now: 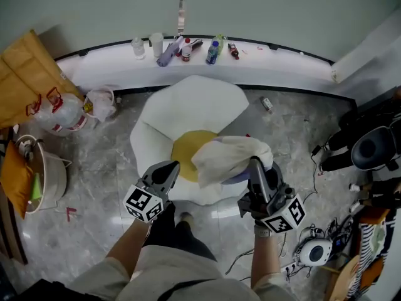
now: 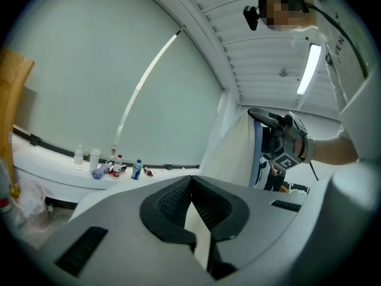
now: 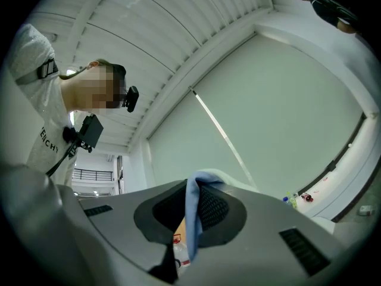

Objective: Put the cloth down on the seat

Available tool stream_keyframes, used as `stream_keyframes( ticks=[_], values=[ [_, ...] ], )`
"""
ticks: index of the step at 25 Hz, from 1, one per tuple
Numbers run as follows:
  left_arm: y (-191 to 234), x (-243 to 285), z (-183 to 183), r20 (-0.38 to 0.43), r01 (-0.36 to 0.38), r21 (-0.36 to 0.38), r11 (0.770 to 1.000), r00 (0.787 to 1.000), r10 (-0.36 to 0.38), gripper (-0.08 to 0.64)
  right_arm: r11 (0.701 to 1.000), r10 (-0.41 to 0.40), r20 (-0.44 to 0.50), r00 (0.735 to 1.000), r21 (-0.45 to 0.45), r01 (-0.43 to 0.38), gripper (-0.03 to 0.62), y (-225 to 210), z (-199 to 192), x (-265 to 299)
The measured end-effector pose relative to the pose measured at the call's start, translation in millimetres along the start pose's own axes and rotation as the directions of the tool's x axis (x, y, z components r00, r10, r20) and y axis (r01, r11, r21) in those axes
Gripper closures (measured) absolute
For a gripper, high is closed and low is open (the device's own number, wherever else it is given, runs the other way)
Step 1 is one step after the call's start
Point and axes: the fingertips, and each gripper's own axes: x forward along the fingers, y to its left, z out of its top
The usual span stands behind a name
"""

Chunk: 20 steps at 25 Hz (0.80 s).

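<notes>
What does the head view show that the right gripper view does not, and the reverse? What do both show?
Only the head view: the white seat with its yellow middle, the left gripper, the cream bulk of the cloth over the seat. Only the right gripper view: the ceiling, the pads pressing the cloth's blue edge. Both: the right gripper, the cloth, bottles on the ledge.

A lounge-like corner of a large building, not a home — polished marble floor (image 1: 100,168), a curved white ledge (image 1: 282,68) with bottles (image 1: 212,52) below a tall blind (image 2: 119,70), slatted ceiling (image 2: 262,46) with a strip light (image 2: 309,69), an egg-shaped seat (image 1: 188,105), and cables (image 1: 239,259) and bags (image 1: 25,74) strewn about the edges.
</notes>
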Motion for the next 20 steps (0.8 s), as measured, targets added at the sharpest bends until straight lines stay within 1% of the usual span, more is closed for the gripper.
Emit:
stream_keyframes(
  ticks=[2,5,10,14,20],
  values=[
    [17,6,-5,-0.024,-0.009,-0.003,1.000,1.000,0.009,0.546,1.000,-0.017,-0.019,1.000,0.011,0.017,0.560,-13,-14,11],
    [40,14,-13,-0.042,-0.012,-0.037,0.999,0.999,0.011,0.546,0.999,-0.048,-0.050,0.998,0.024,0.049,0.560,-36,-37,27],
    [77,35,-26,-0.072,-0.012,-0.048,0.999,0.997,0.008,0.546,0.993,-0.106,-0.108,0.988,0.048,0.112,0.560,-78,-78,48],
    [101,48,-37,-0.086,0.000,-0.054,0.999,0.996,-0.005,0.546,0.984,-0.151,-0.146,0.978,0.068,0.163,0.560,-105,-119,57],
    [129,65,-59,-0.108,0.004,-0.085,0.996,0.994,-0.013,0.546,0.967,-0.201,-0.160,0.966,0.124,0.221,0.560,-140,-168,63]
  ],
)
